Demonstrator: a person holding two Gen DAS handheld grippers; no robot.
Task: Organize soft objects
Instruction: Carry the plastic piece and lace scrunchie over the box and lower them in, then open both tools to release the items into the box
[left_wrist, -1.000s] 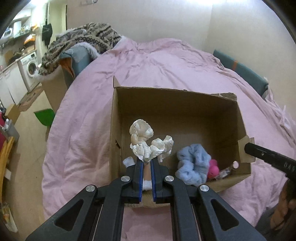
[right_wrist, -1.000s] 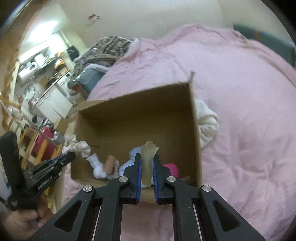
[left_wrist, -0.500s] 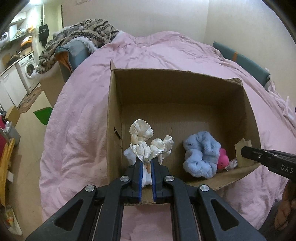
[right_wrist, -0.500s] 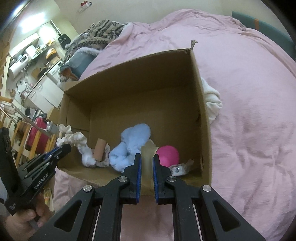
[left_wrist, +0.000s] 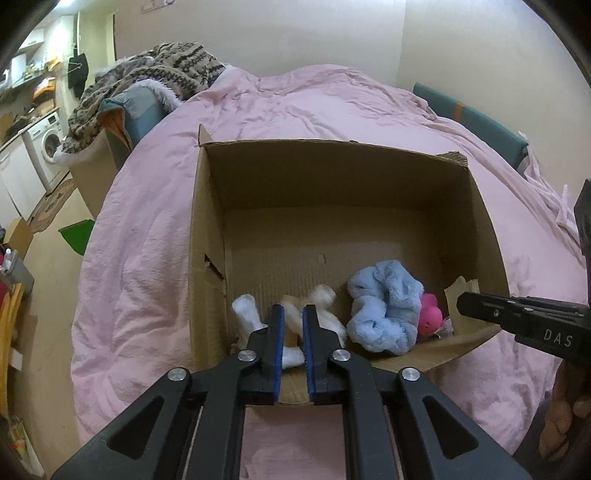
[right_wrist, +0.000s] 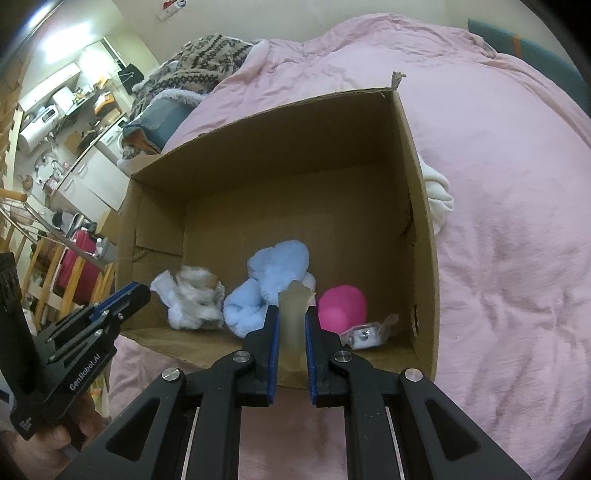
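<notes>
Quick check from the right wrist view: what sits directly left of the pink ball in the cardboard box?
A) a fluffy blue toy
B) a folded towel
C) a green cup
A: the fluffy blue toy lies just left of the pink ball along the box front.

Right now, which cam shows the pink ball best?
Right wrist: the pink ball shows as a near-full round shape in the cardboard box. Left wrist shows only a sliver, half hidden behind the blue plush.
</notes>
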